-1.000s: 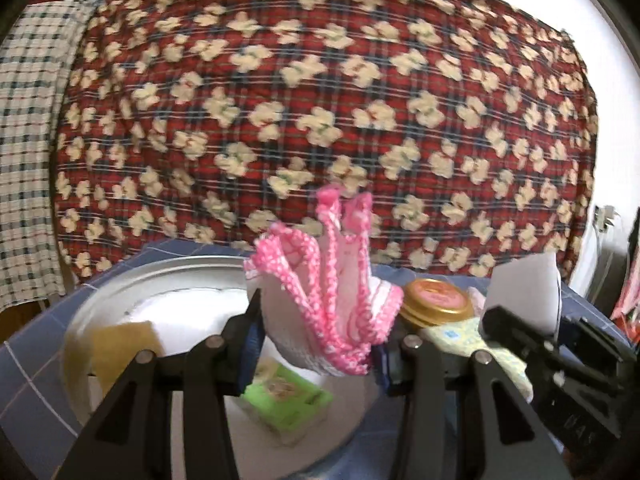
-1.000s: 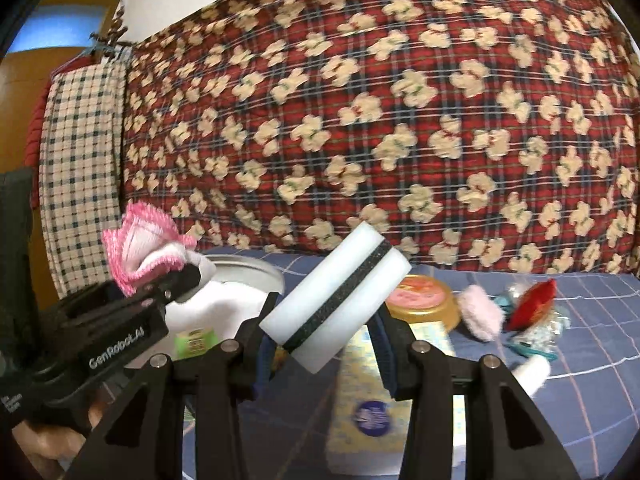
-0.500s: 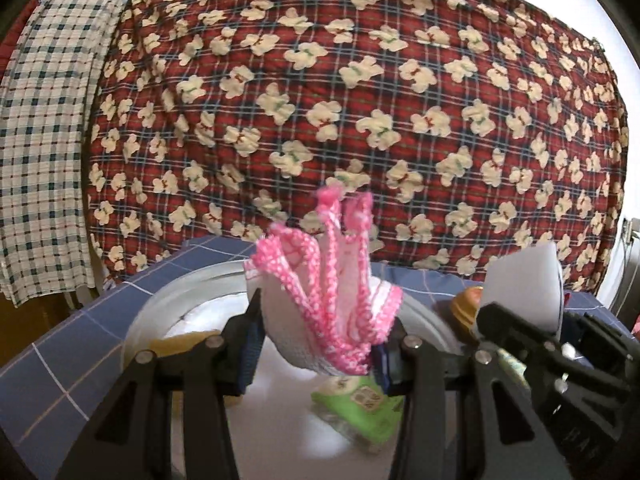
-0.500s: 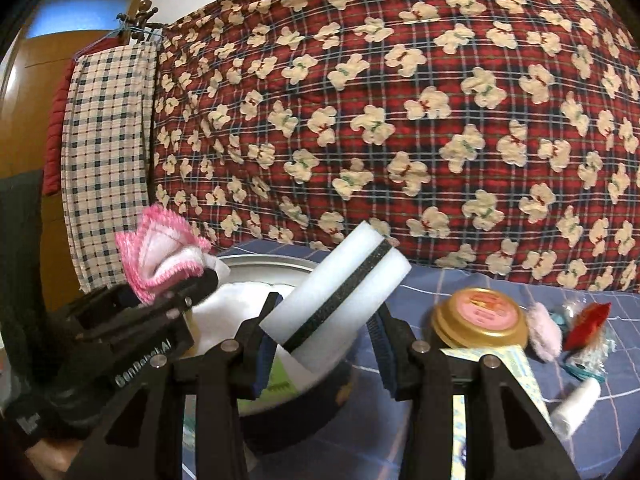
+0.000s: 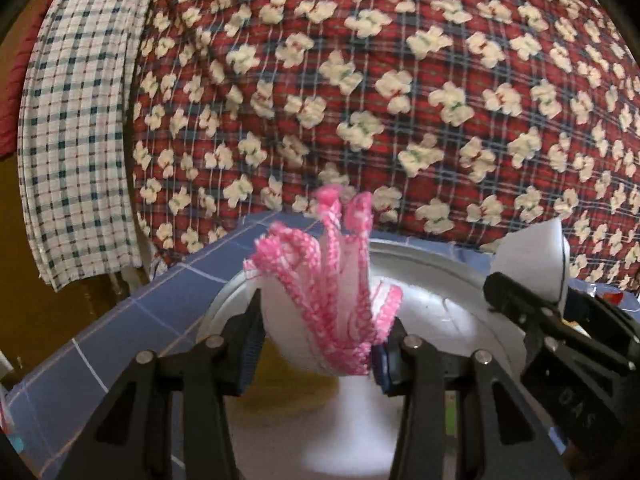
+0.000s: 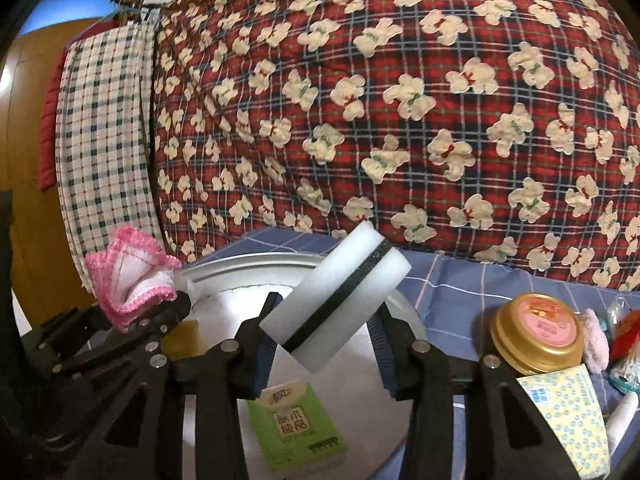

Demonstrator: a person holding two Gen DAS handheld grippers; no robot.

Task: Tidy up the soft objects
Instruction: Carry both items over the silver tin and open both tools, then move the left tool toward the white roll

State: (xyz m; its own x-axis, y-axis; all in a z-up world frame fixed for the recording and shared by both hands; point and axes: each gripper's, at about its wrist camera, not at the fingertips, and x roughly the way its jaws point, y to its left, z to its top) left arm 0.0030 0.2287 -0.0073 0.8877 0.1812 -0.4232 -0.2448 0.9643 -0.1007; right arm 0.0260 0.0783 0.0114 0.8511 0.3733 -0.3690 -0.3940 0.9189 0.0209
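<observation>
My left gripper [image 5: 318, 344] is shut on a folded white cloth with pink crochet edging [image 5: 332, 292] and holds it above a round silver basin [image 5: 448, 264]. My right gripper [image 6: 326, 340] is shut on a white sponge with a black middle stripe [image 6: 336, 300], also above the basin [image 6: 248, 264]. The sponge shows at the right edge of the left wrist view [image 5: 532, 264]. The left gripper and pink cloth [image 6: 128, 276] show at the left of the right wrist view. A green tissue pack [image 6: 296, 428] and a yellow sponge [image 6: 180, 340] lie inside the basin.
A gold-lidded jar [image 6: 538, 332], a yellow patterned tissue pack [image 6: 568, 416], a pink puff [image 6: 596, 340] and small trinkets lie on the blue checked tablecloth [image 6: 452, 284] right of the basin. A red bear-print quilt [image 6: 380, 100] and checked cloth [image 6: 100, 140] hang behind.
Both grippers have moved left over the basin, still holding their objects. The jar and tissue pack have shifted right in the right wrist view.
</observation>
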